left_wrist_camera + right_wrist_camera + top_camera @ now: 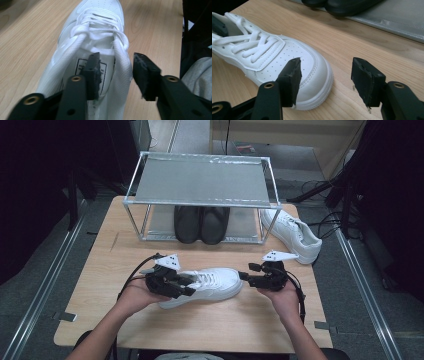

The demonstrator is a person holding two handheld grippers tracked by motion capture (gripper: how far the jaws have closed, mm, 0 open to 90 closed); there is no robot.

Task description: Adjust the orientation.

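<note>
A white lace-up sneaker (212, 281) lies on its sole across the middle of the wooden table (200, 327), toe pointing right. My left gripper (187, 287) is at its heel end. In the left gripper view the sneaker (96, 22) runs away from the left gripper (115, 72). One jaw sits inside the shoe opening and the other outside, with the padded collar wall between them and a gap beside it. My right gripper (245, 277) stands open just off the toe. In the right gripper view the sneaker's toe (312, 65) lies in front of the right gripper (327, 77), whose jaws hold nothing.
A metal-framed rack (200, 180) stands at the table's far side, with a pair of black shoes (201, 224) on its lower shelf. A second white sneaker (292, 236) lies to the rack's right, near the table's right edge. The person's forearms come in from the bottom.
</note>
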